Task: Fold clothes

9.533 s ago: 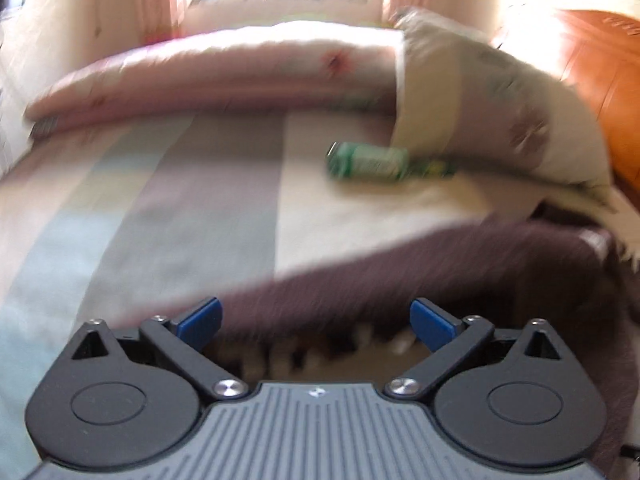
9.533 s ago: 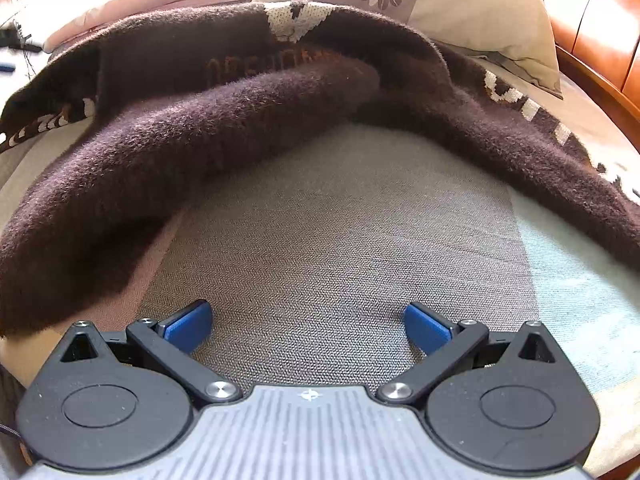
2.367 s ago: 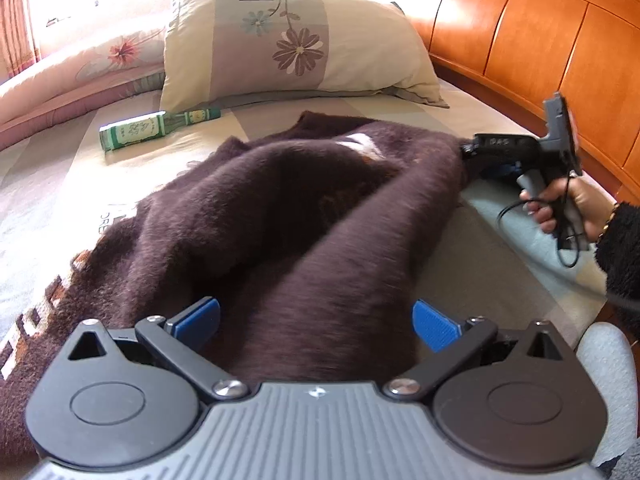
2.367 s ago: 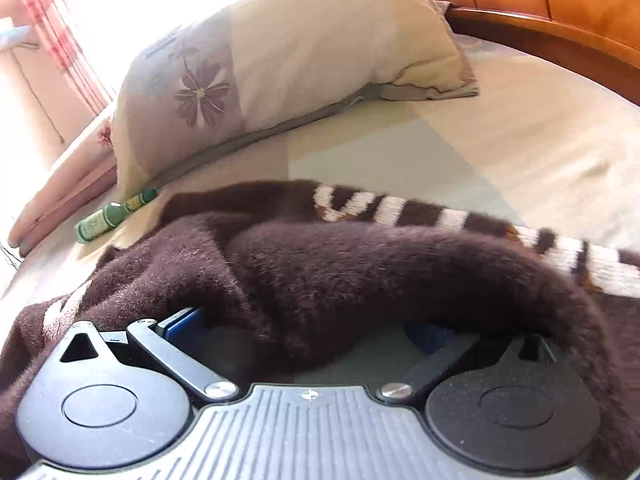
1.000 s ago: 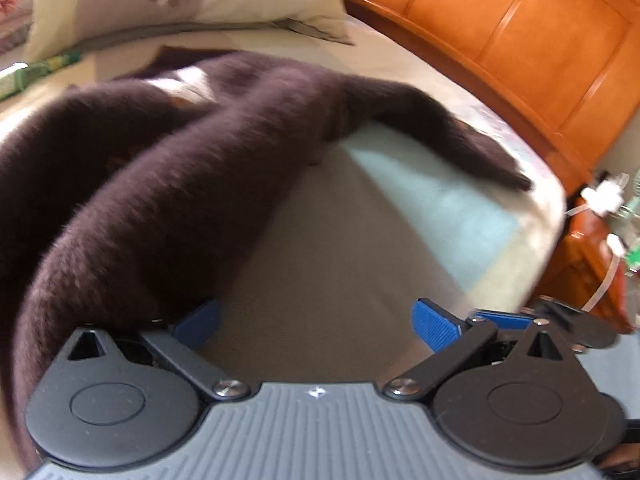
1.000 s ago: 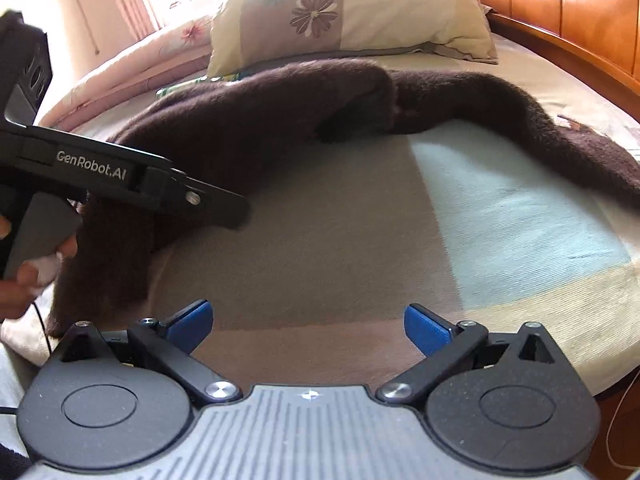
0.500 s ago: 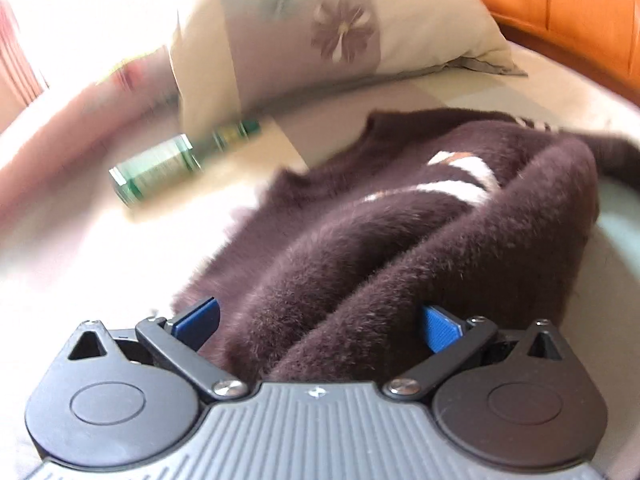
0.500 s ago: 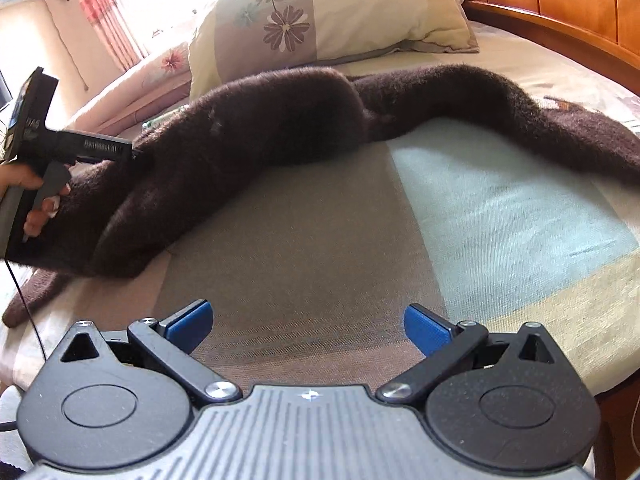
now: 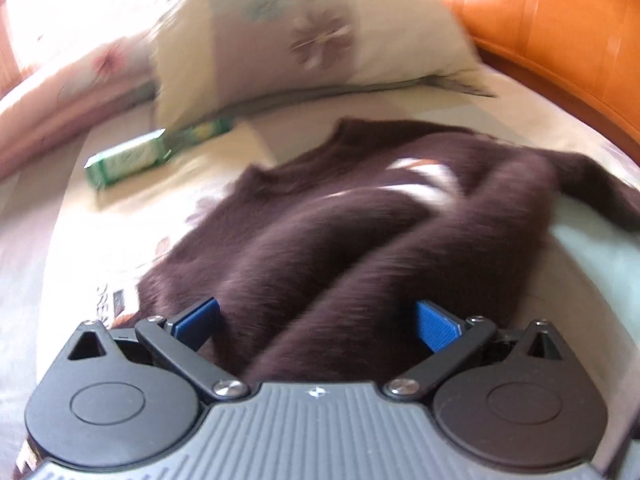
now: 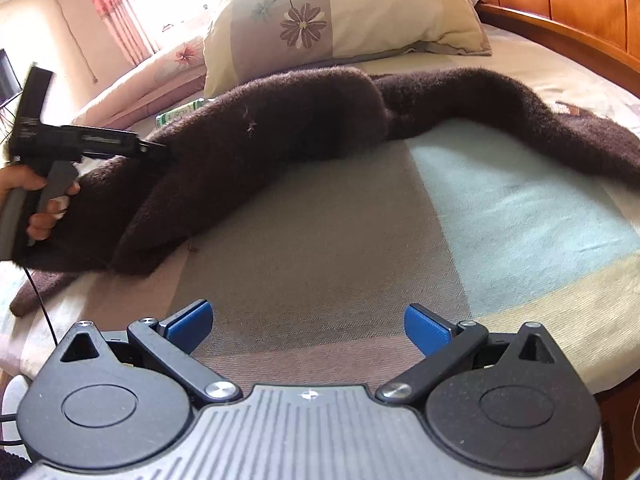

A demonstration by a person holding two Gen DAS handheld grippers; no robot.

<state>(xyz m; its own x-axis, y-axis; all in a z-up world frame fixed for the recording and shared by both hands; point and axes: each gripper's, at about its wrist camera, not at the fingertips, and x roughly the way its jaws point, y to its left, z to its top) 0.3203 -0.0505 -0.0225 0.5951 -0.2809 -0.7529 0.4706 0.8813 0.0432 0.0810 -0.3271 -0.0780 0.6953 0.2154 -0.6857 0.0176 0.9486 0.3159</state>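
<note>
A dark brown fuzzy sweater [image 9: 360, 240] lies crumpled across the striped bed sheet [image 10: 320, 240], one sleeve trailing to the right [image 10: 520, 120]. My left gripper [image 9: 316, 320] is open, and a thick fold of the sweater bulges between its blue pads [image 9: 196, 316]. In the right wrist view a hand [image 10: 44, 208] holds that left gripper, whose nose [image 10: 158, 147] is pressed into the sweater's left part. My right gripper [image 10: 308, 324] stands open over bare sheet, well short of the sweater, with nothing between its fingers.
A flowered pillow [image 10: 340, 12] leans at the head of the bed before an orange wooden headboard [image 10: 560, 0]. A green bottle [image 9: 128, 160] lies beside the pillow. A pink rolled quilt [image 9: 60, 92] runs along the far left. The bed's edge curves close on the right.
The left gripper swung from the bed's right side back onto the sweater and has pushed further into its folds. The right gripper has stayed nearly still over the sheet.
</note>
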